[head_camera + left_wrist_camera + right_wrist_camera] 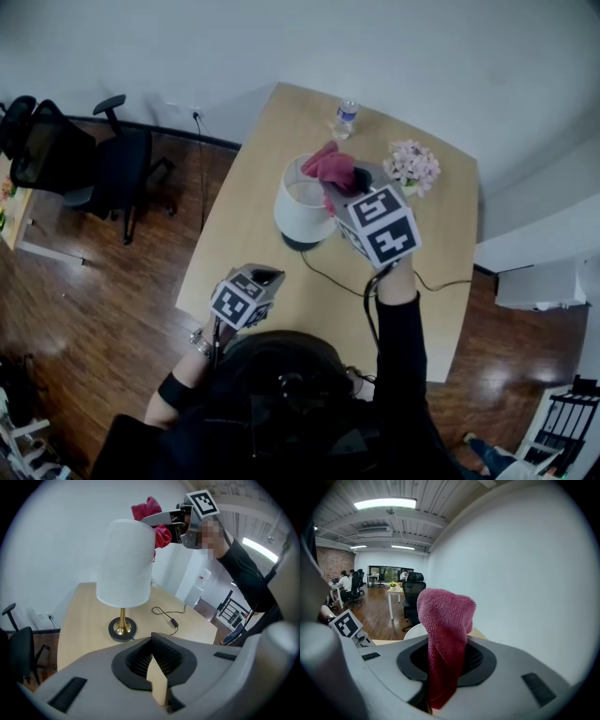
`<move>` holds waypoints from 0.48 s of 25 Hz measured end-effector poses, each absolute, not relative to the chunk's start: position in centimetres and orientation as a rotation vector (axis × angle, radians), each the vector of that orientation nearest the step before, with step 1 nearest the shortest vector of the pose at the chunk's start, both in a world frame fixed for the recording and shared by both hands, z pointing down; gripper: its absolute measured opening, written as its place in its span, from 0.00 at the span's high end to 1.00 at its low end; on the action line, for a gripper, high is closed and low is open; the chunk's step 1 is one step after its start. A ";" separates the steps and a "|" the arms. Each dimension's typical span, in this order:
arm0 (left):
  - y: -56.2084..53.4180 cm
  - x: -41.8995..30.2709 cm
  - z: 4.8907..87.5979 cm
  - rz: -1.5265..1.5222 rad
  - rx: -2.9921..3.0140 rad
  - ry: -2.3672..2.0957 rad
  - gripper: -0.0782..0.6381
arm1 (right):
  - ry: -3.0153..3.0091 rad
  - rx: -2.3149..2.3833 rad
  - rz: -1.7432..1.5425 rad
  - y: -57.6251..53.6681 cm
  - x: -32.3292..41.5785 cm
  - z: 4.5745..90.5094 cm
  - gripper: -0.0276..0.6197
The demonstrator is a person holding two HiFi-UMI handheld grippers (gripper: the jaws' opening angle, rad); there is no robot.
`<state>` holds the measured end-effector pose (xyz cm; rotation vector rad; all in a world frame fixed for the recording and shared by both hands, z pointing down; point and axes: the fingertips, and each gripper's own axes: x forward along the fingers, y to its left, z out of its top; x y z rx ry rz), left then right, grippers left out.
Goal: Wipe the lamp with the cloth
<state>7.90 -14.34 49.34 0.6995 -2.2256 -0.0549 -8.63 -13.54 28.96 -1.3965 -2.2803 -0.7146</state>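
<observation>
Pink cloth (445, 616) at the lamp (300, 202) rim
The right claw (342, 192) pinches the bunched cloth; the left claw (154, 677) is closed, empty.

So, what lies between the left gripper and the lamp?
Only bare table separates left gripper and lamp; the cord runs aside. The left gripper view shows this.

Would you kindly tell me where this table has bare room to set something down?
Bare wood lies left of the lamp, along the table's left edge, and at right between the flowers and the cord. The far end is crowded: bottle, flowers, lamp.
</observation>
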 end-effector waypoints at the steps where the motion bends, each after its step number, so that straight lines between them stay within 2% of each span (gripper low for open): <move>1: -14.3 8.0 49.3 -0.057 0.697 -2.228 0.87 | -2.281 -1.399 -0.720 -13.2 -8.2 28.9 0.80; 12: -13.1 8.7 49.2 -0.086 0.660 -2.256 0.87 | -2.291 -1.464 -0.650 -9.0 -4.8 28.1 0.80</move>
